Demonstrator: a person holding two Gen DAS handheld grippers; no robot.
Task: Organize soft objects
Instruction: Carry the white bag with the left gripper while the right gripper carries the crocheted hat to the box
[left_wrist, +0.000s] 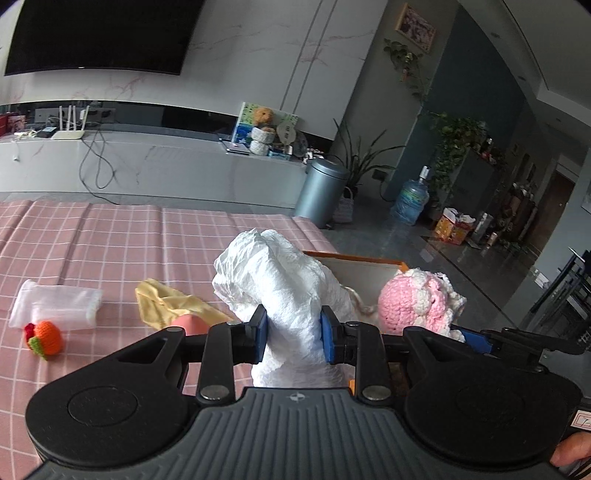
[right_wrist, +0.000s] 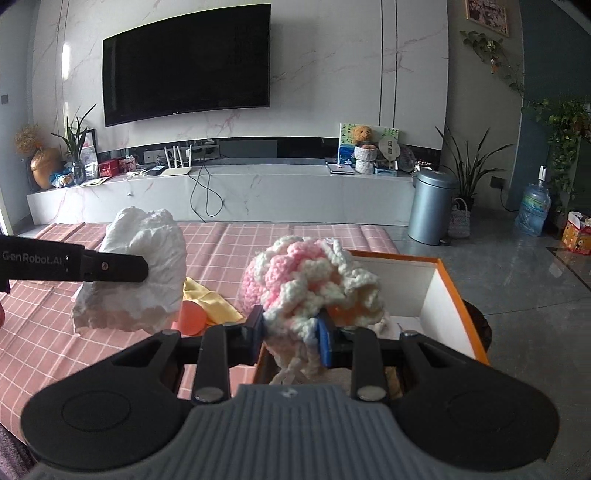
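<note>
Midway: left gripper (left_wrist: 294, 332) jaws clamped on white crumpled cloth (left_wrist: 284, 280), right gripper (right_wrist: 291, 329) jaws on pink-and-white crocheted piece (right_wrist: 306, 280), both near orange-rimmed box (right_wrist: 448, 280) at desk's right edge; yellow cloth (left_wrist: 166, 302), crocheted orange (left_wrist: 46, 338) left.

My left gripper (left_wrist: 293, 332) holds the crumpled tissue (left_wrist: 280, 280) above the tablecloth (left_wrist: 110, 240), left of my right gripper's (right_wrist: 291, 330) crocheted piece (right_wrist: 310, 280), which seems over the box (right_wrist: 436, 295). Cloth (left_wrist: 166, 302) and knitted fruit (left_wrist: 46, 338) lie further left.

Dark television (right_wrist: 186, 64) above a white console (right_wrist: 229, 192), grey bin (right_wrist: 432, 206) beside
</note>
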